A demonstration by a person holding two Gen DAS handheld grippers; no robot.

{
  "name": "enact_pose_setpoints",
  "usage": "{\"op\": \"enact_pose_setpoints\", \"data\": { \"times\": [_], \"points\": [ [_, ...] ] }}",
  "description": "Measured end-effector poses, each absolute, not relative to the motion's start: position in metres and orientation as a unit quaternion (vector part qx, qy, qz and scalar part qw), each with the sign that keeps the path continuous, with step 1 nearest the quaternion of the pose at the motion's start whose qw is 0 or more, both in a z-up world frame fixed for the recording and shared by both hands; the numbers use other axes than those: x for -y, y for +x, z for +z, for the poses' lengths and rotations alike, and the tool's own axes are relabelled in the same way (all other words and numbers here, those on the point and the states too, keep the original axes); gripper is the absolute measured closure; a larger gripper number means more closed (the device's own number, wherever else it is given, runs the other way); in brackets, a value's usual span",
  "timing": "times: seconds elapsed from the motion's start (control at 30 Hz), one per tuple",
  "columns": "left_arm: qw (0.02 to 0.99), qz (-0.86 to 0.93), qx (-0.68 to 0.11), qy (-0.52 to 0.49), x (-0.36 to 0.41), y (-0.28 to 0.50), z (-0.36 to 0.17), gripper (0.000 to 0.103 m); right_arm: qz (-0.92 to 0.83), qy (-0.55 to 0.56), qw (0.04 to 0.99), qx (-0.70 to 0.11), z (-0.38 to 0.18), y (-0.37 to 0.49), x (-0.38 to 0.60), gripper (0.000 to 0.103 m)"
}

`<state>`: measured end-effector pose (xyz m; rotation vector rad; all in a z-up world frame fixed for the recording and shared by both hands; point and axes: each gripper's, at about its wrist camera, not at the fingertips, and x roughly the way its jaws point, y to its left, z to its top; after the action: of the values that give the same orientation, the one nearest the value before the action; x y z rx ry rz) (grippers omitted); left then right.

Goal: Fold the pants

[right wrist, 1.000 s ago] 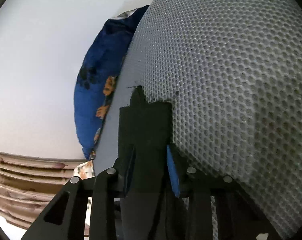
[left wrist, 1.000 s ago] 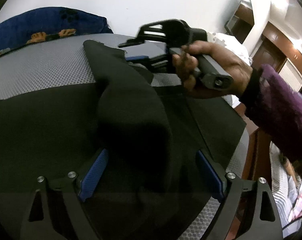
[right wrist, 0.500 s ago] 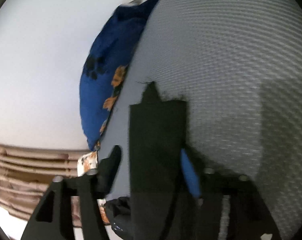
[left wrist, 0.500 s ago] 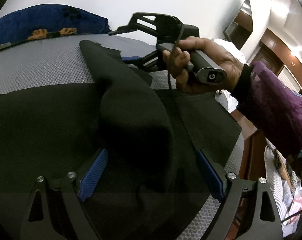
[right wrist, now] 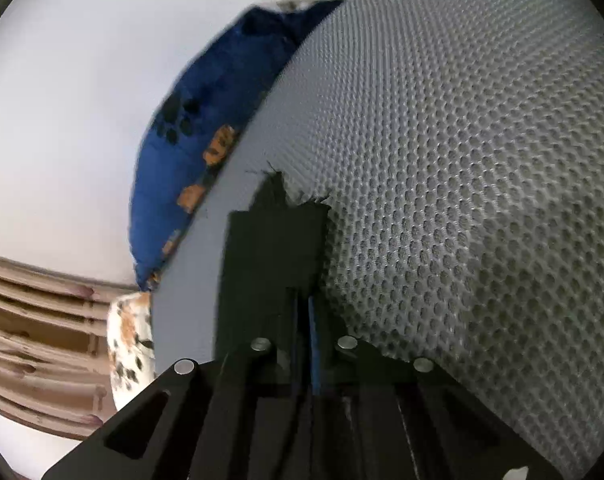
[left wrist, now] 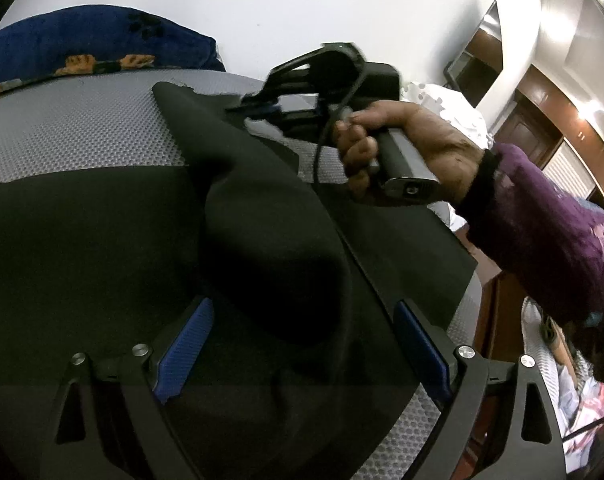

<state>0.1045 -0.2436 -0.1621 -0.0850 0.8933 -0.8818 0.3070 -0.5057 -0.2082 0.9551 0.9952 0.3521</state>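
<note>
Black pants [left wrist: 101, 240] lie spread on a grey mesh-textured surface [left wrist: 73, 132]. One leg [left wrist: 261, 216] is lifted and arches across the rest. My left gripper [left wrist: 302, 344] is open, its blue pads wide apart over the pants. My right gripper [left wrist: 269, 104], held by a hand in a purple sleeve, is shut on the pant leg's frayed end [right wrist: 277, 232]. In the right wrist view the jaws [right wrist: 302, 320] are closed on the black cloth just above the grey surface [right wrist: 462, 200].
A blue cushion with orange paw prints [left wrist: 81, 44] lies at the far edge by the white wall; it also shows in the right wrist view [right wrist: 205, 136]. Wooden furniture [left wrist: 542, 128] and white bedding [left wrist: 442, 104] stand to the right.
My right gripper closed tight on the pant leg end and shifted slightly with it. My left gripper stayed open and still.
</note>
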Motion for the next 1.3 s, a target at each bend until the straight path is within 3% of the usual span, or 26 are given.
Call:
{"op": "enact_pose_setpoints", "data": {
  "times": [0.2,0.53,0.83,1.03,1.13,1.2,1.3],
  "points": [
    [0.810,-0.410,-0.417,-0.036,0.244,0.103,-0.163,0.012,0.151,0.485,0.777,-0.371,-0.172,0.248,0.540,0.097],
    [0.820,-0.395,-0.415,0.006,0.252,0.093,-0.158,0.012,0.070,0.549,0.796,-0.244,-0.125,0.081,0.615,0.097],
    [0.831,-0.407,-0.372,0.076,0.259,0.058,-0.146,0.012,0.009,0.582,0.787,-0.204,-0.138,-0.028,0.633,0.097],
    [0.840,-0.361,-0.355,0.195,0.287,0.048,-0.155,0.012,-0.012,0.622,0.762,-0.180,-0.162,-0.077,0.641,0.099],
    [0.838,-0.350,-0.349,0.232,0.297,0.044,-0.159,0.018,-0.009,0.615,0.769,-0.173,-0.157,-0.088,0.647,0.099],
    [0.834,-0.341,-0.341,0.270,0.304,0.041,-0.164,0.044,-0.016,0.600,0.779,-0.181,-0.153,-0.086,0.645,0.099],
    [0.830,-0.343,-0.341,0.277,0.308,0.038,-0.164,0.048,0.013,0.594,0.780,-0.194,-0.158,-0.084,0.638,0.096]
  ]
}}
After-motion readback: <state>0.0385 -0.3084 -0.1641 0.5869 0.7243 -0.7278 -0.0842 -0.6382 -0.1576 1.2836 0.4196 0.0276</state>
